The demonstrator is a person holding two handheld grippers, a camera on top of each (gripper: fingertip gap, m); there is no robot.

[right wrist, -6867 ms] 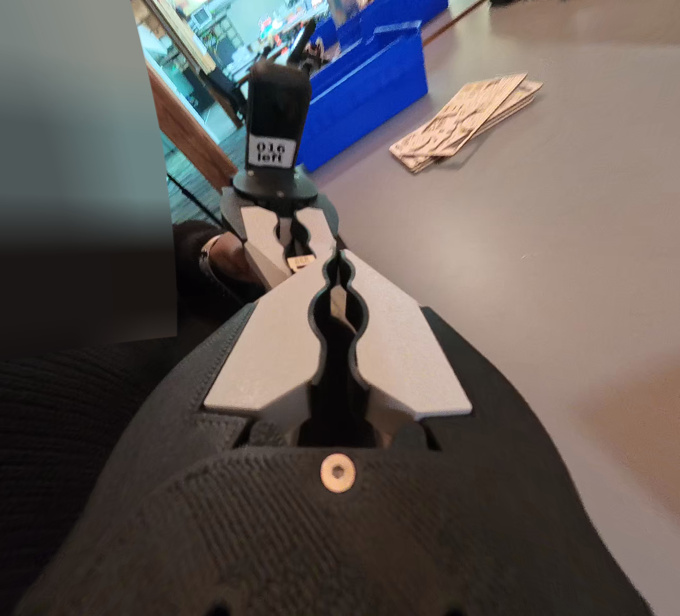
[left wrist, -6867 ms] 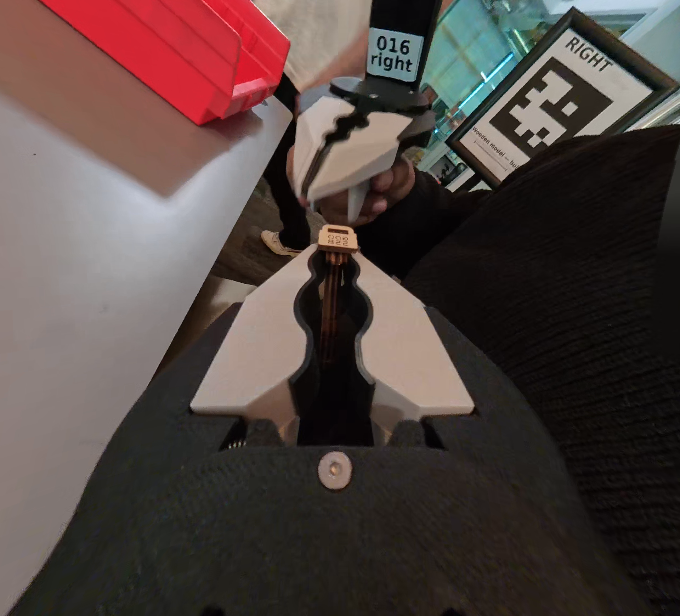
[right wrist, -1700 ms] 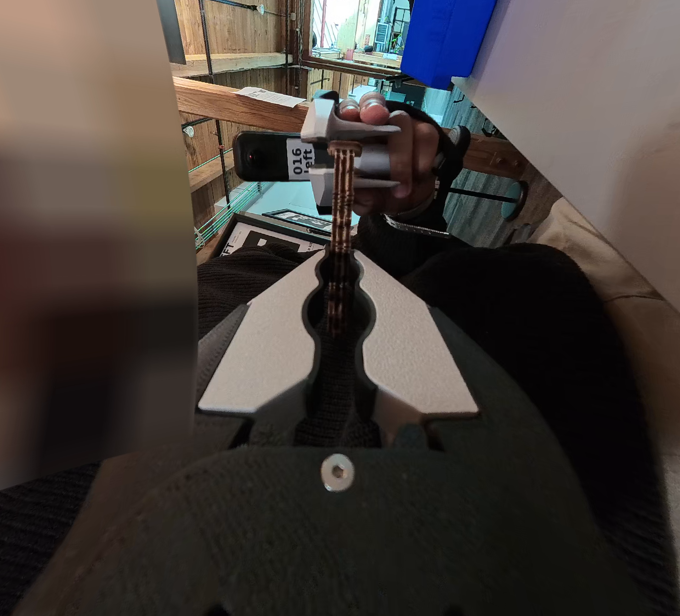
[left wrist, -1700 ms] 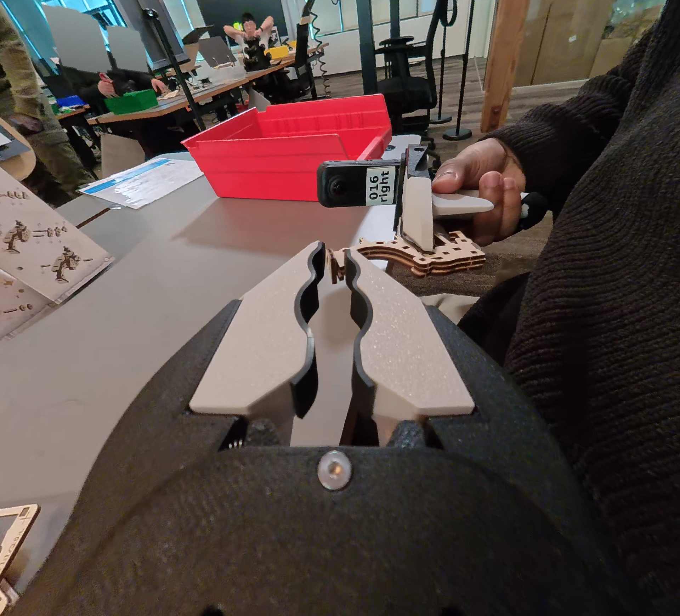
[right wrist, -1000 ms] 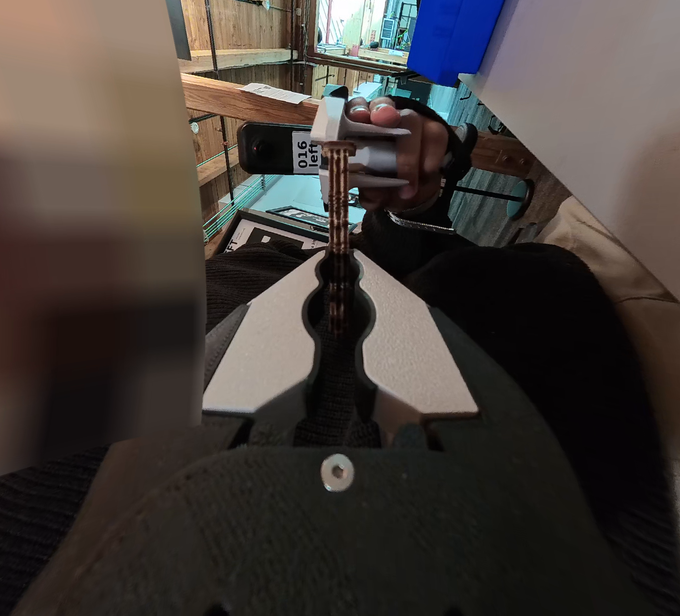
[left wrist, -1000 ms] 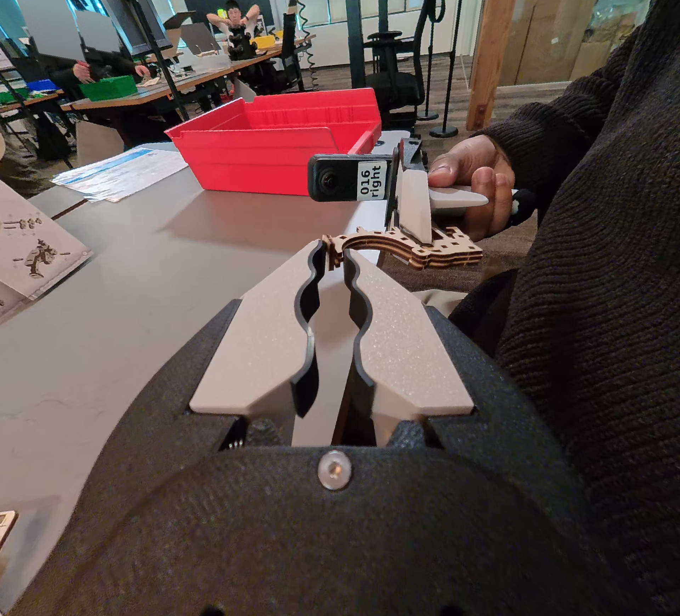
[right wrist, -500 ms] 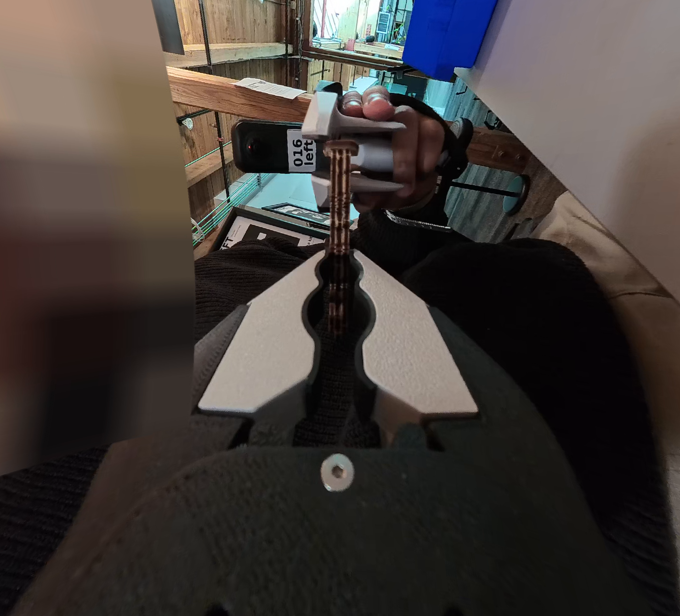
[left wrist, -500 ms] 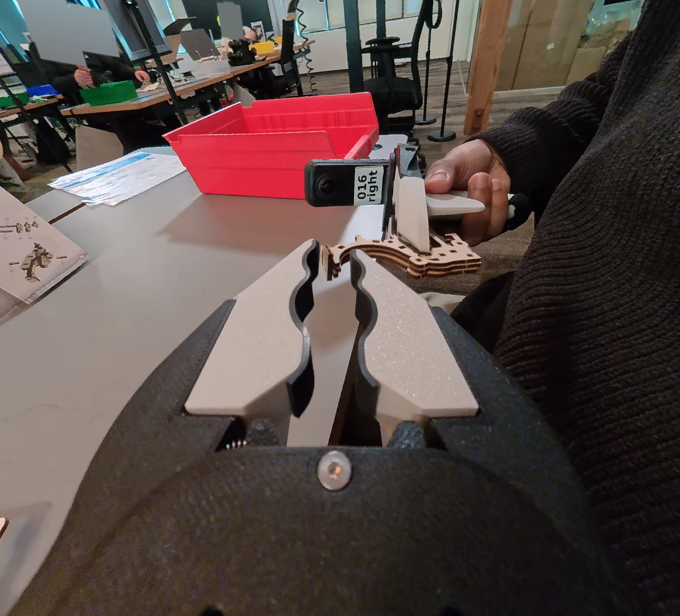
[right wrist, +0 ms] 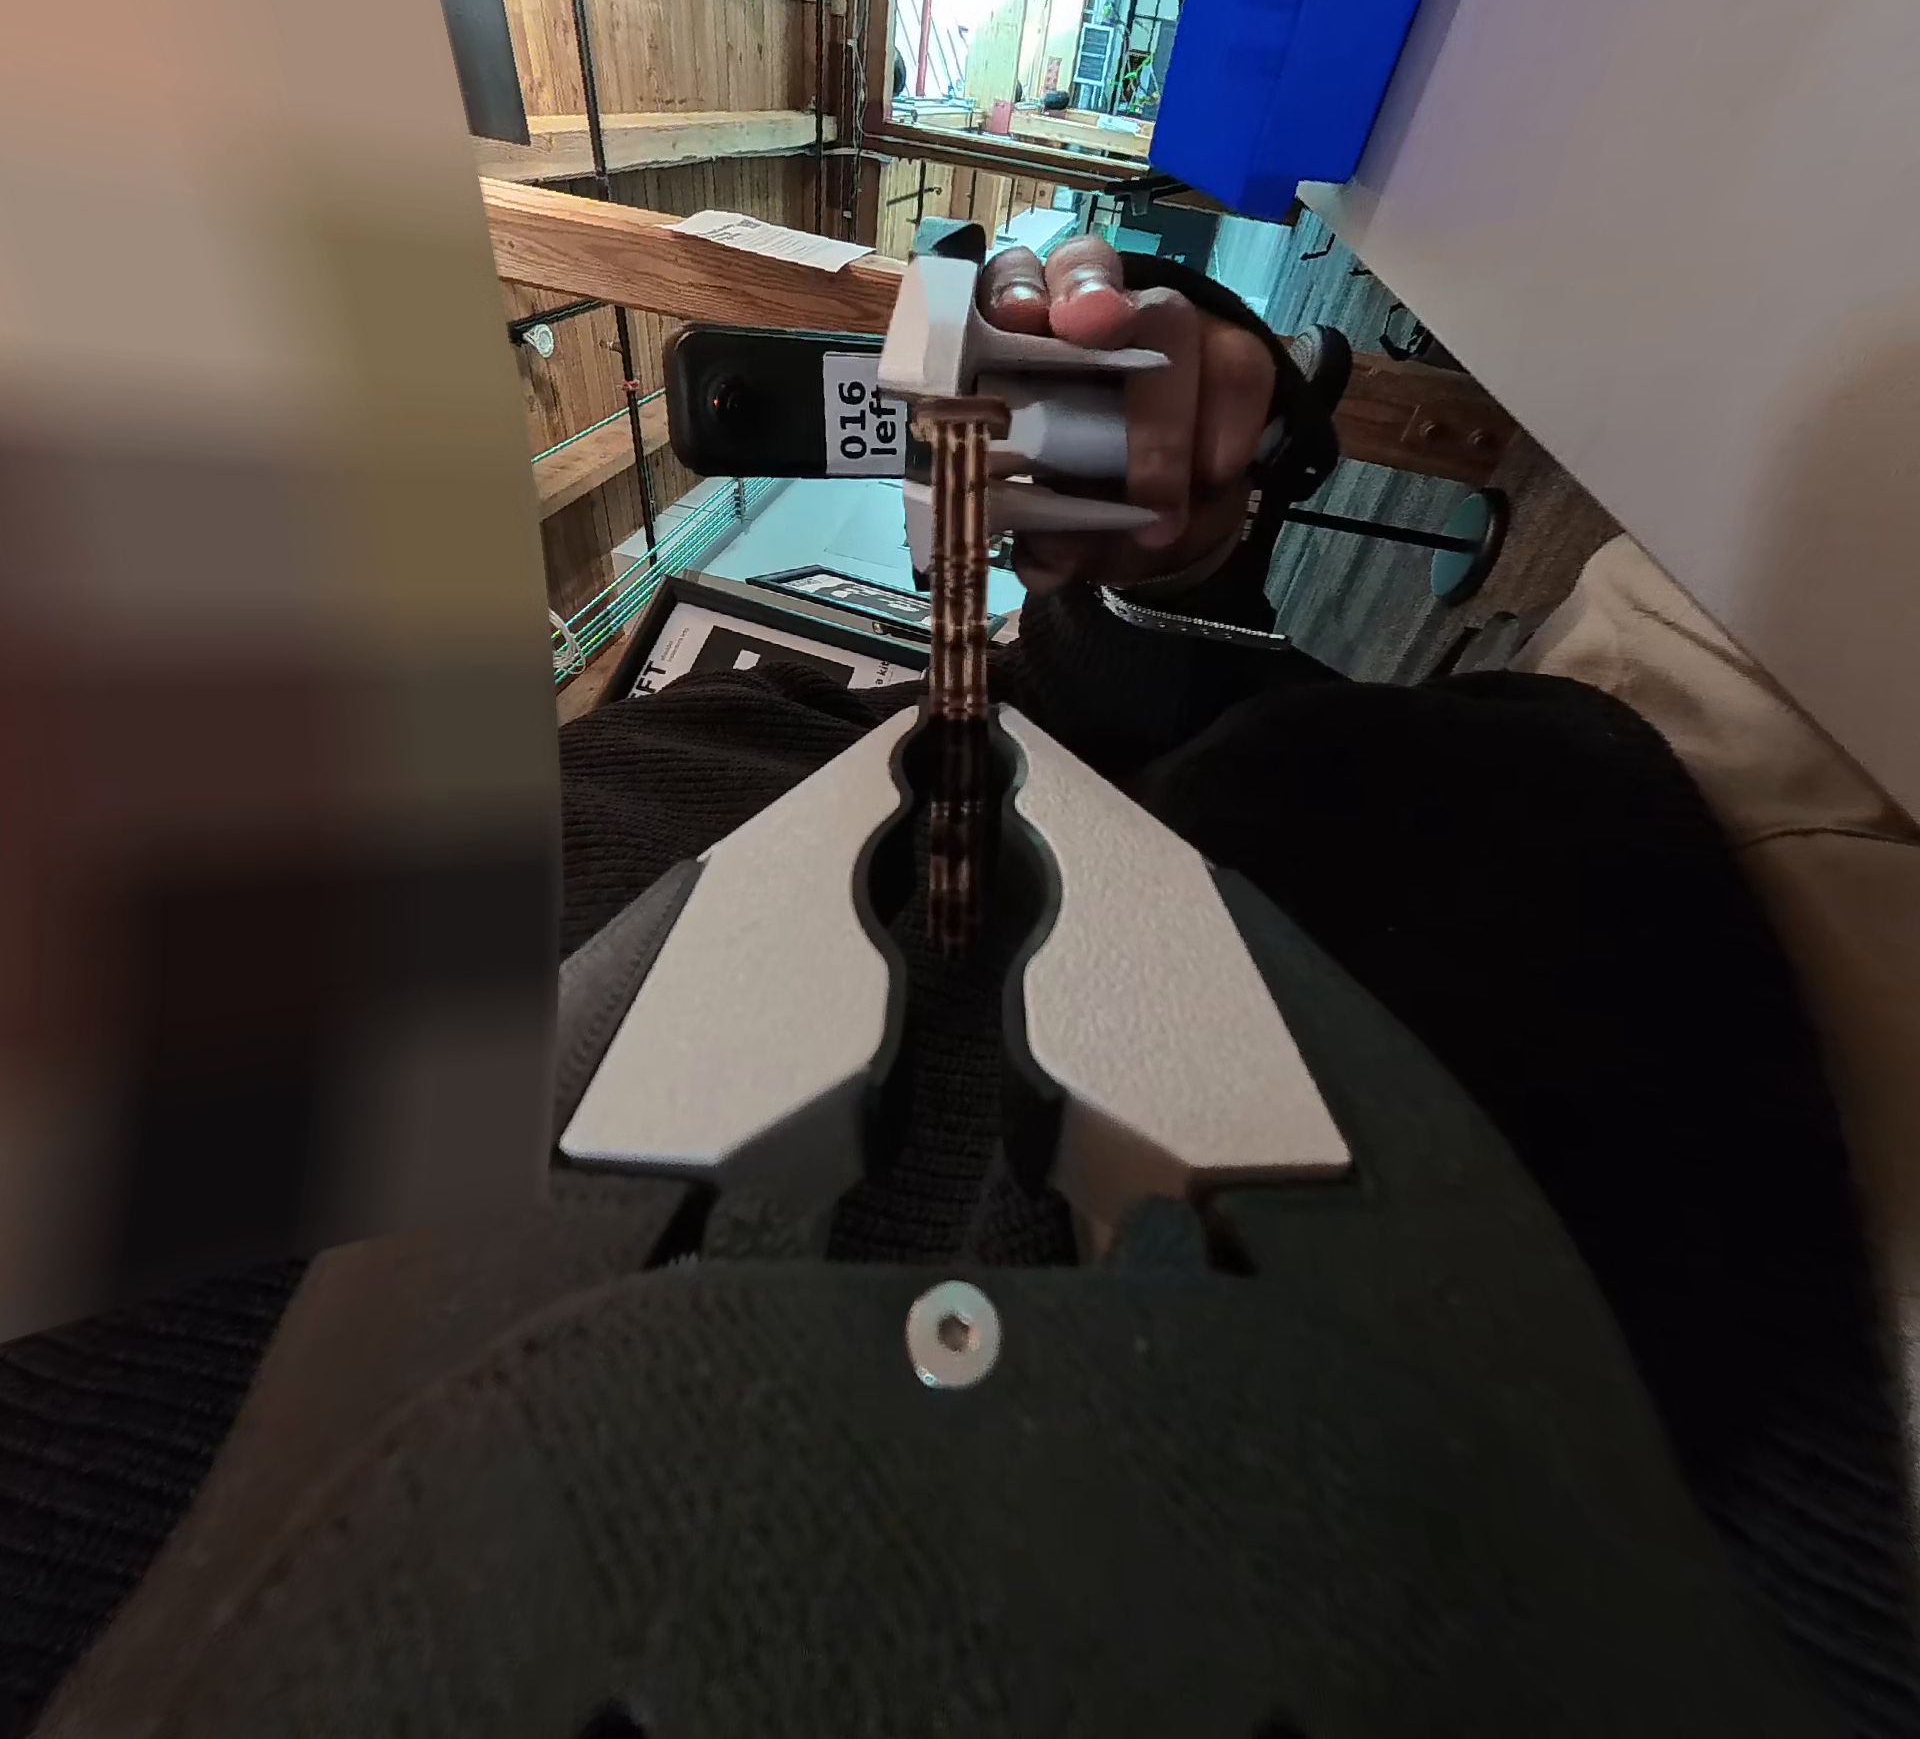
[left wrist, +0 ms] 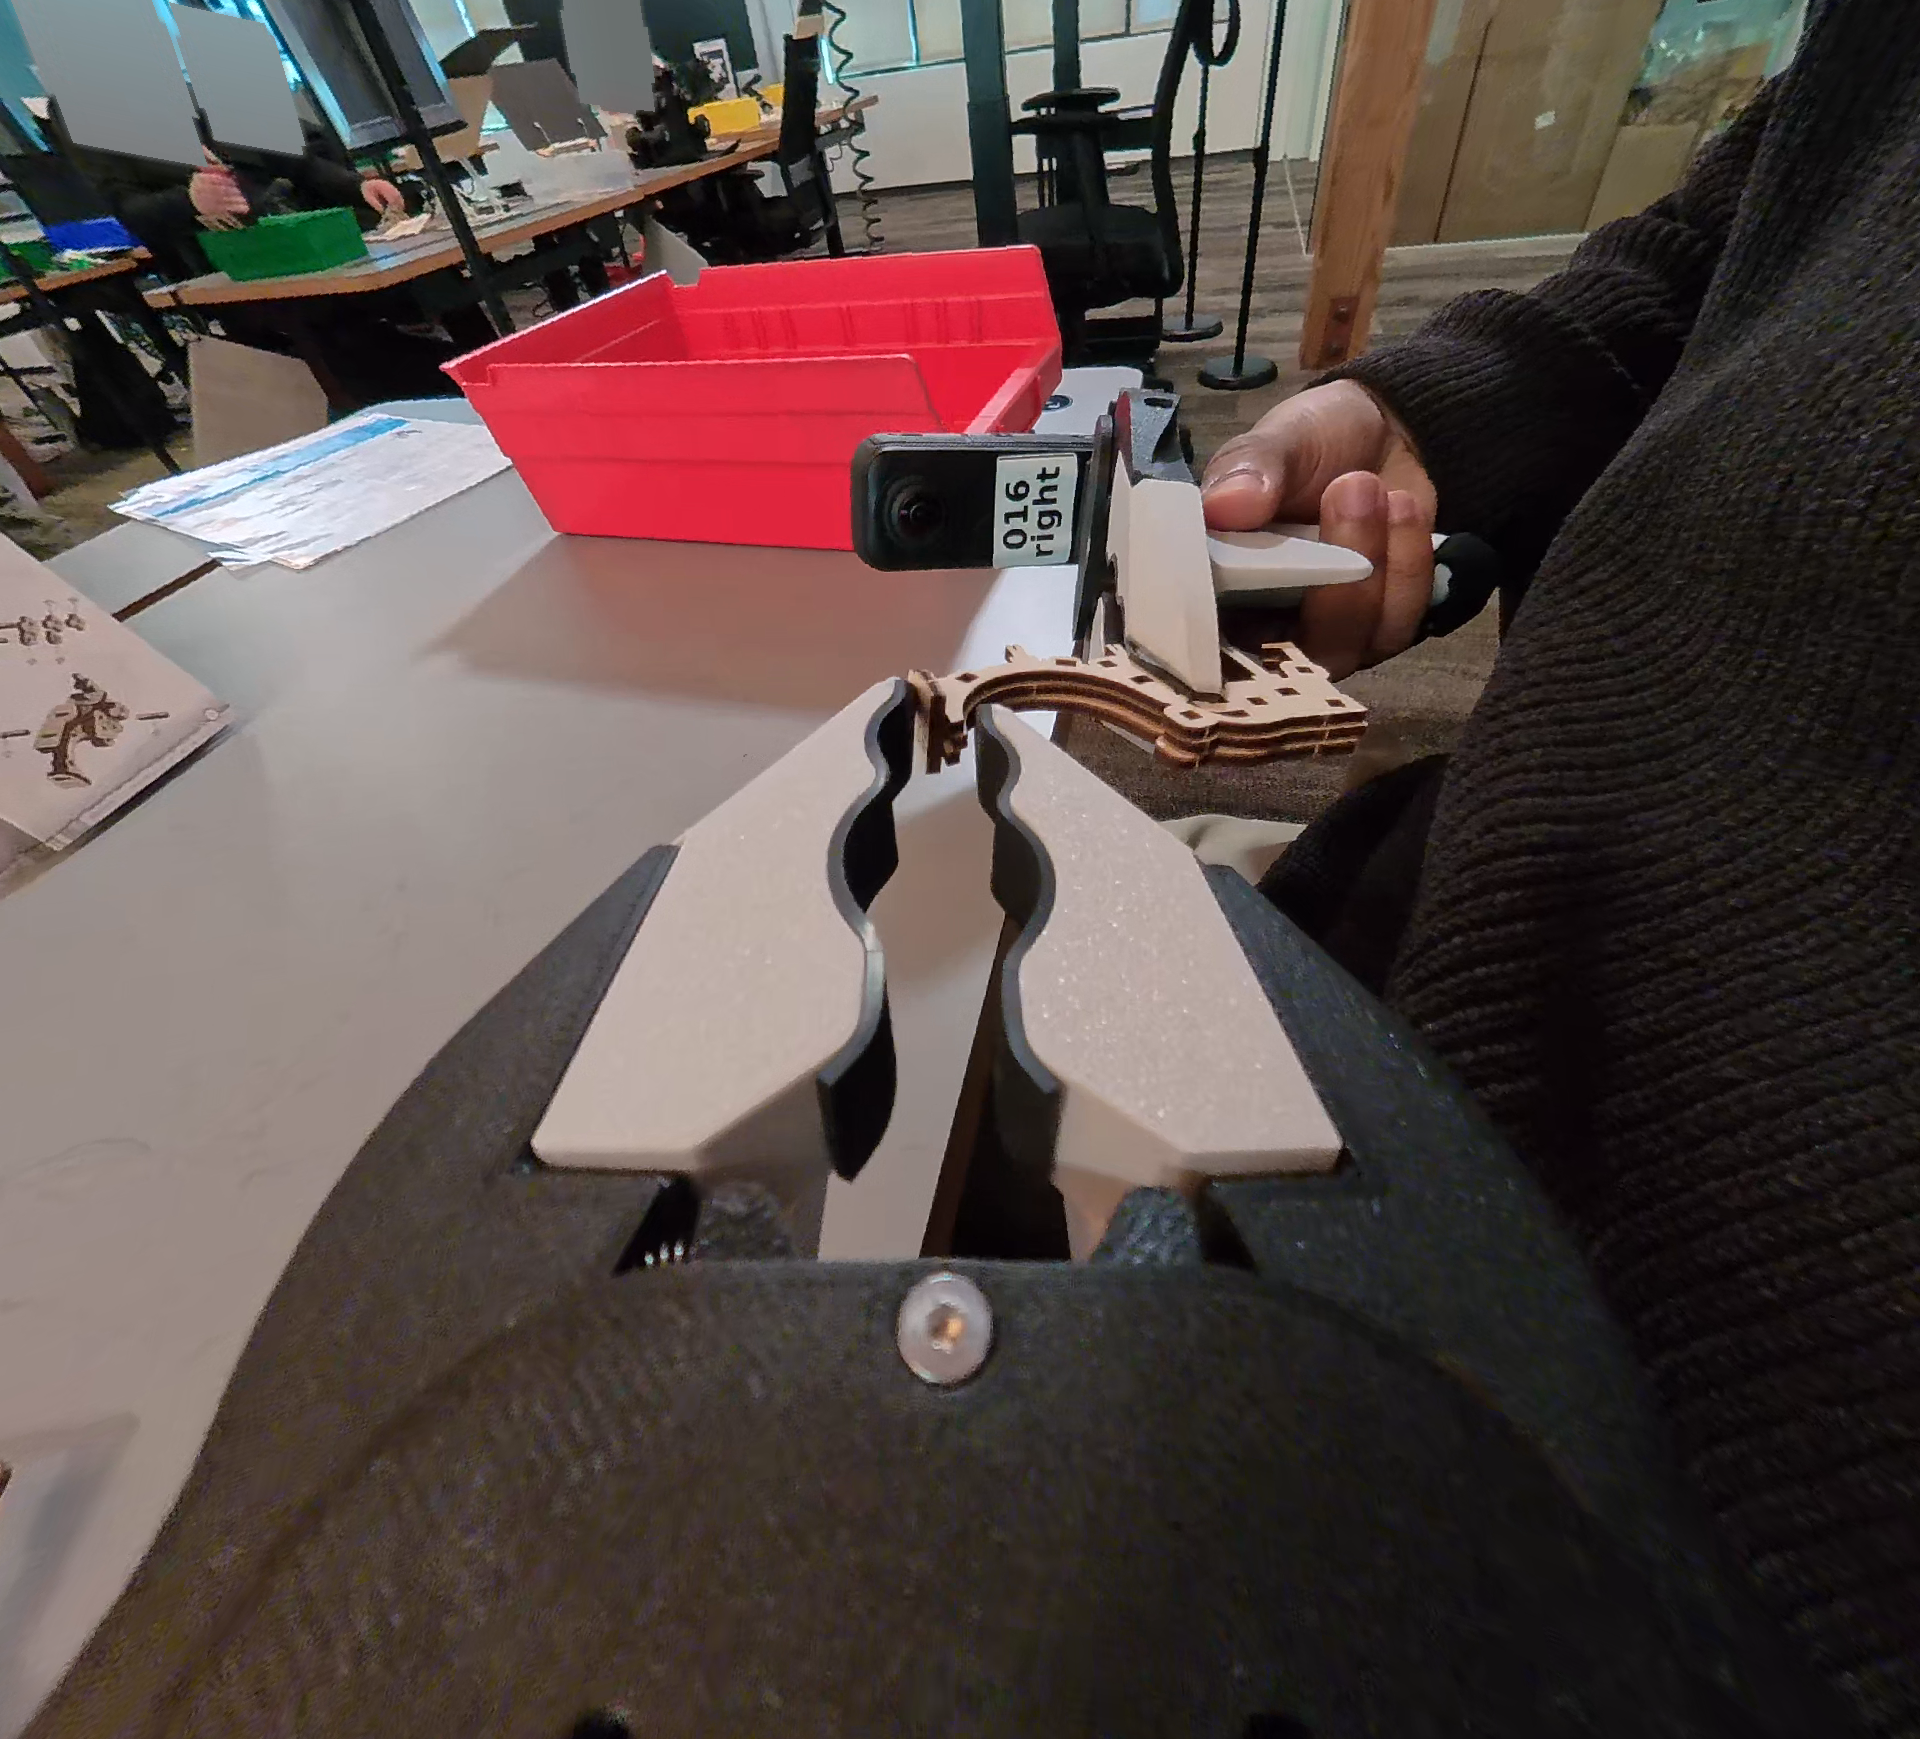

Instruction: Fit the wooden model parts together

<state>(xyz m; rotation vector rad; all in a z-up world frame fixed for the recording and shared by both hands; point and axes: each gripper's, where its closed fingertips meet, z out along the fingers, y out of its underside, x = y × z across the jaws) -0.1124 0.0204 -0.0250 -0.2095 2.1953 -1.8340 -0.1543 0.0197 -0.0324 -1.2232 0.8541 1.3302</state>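
Observation:
A layered wooden model piece (left wrist: 1143, 713), curved with notched edges, hangs in the air past the table's right edge. My right gripper (left wrist: 1174, 650) is shut on its wide end, and in the right wrist view the piece (right wrist: 958, 598) runs edge-on out from between that gripper's tips (right wrist: 956, 723). My left gripper (left wrist: 942, 723) has its tips closed around the narrow end of the same piece. It also shows in the right wrist view (right wrist: 940, 432), held in a hand at the piece's far end.
A red bin (left wrist: 748, 453) stands on the grey table (left wrist: 364, 806), with a printed sheet (left wrist: 312, 484) to its left and an instruction sheet (left wrist: 73, 723) at the far left. A dark sleeve (left wrist: 1662, 754) fills the right side. A blue bin (right wrist: 1278, 6) shows in the right wrist view.
The left gripper's tips have moved forward around the narrow end of the wooden piece and closed in on it. The right gripper has kept its hold on the piece.

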